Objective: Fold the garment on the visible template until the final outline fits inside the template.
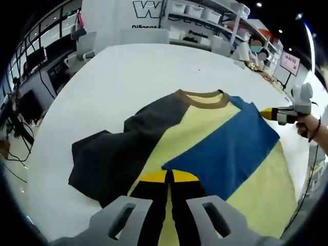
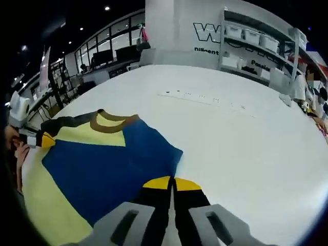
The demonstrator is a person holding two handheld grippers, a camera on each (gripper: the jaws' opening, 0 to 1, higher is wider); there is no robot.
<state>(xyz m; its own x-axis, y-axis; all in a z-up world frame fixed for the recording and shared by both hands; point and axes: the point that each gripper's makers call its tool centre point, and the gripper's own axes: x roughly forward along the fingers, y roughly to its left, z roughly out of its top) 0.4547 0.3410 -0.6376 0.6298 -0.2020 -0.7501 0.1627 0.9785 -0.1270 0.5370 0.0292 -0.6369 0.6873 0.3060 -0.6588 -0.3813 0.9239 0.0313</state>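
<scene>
A T-shirt lies flat on the white table (image 1: 128, 82). It has a yellow body (image 1: 266, 179), a brown collar (image 1: 202, 100) and a dark grey sleeve (image 1: 113, 154) spread out to the left. Its blue sleeve (image 1: 225, 148) is folded across the chest. My left gripper (image 1: 169, 177) is shut on the blue sleeve's near corner. My right gripper (image 1: 267, 113), held by a hand, pinches the blue fabric at the shoulder. In the right gripper view, the right gripper (image 2: 171, 180) is shut at the blue sleeve's (image 2: 107, 164) edge. The left gripper (image 2: 46, 139) holds the far corner beside the collar (image 2: 110, 123).
A row of small marks (image 2: 205, 98) runs across the bare table (image 2: 246, 148) beyond the shirt. Shelves with white bins (image 2: 256, 38) and a white pillar (image 1: 107, 20) stand behind the table. Desks with monitors (image 1: 31, 61) line the left side. A seated person (image 1: 253, 51) is at the back.
</scene>
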